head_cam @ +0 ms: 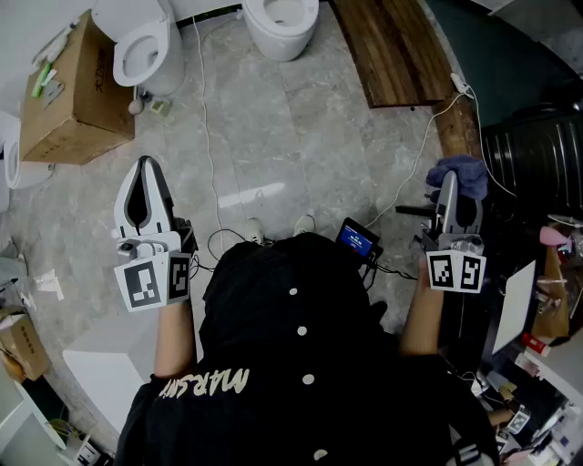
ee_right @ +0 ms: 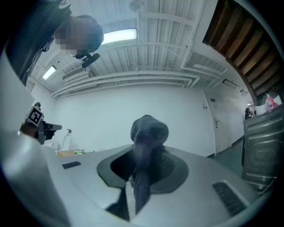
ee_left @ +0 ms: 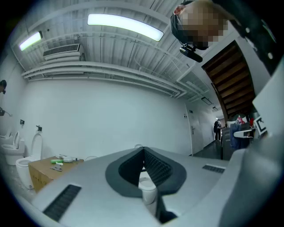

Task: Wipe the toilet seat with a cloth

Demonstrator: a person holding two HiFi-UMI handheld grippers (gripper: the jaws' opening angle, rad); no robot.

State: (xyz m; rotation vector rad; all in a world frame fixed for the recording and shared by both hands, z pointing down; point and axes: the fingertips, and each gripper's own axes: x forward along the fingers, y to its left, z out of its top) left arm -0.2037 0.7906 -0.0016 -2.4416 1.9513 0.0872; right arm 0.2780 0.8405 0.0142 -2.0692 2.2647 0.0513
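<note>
Your left gripper (head_cam: 146,173) is held out ahead of your chest, pointing forward, its jaws closed tip to tip with nothing between them. Your right gripper (head_cam: 448,182) is level with it and well apart, clamped on a blue-grey cloth (head_cam: 463,173) that bunches above the tips. Both your hands are hidden beneath the grippers. Well ahead on the floor stands a toilet (head_cam: 282,25), cut off by the top edge, and a second toilet (head_cam: 141,50) is to its left.
</note>
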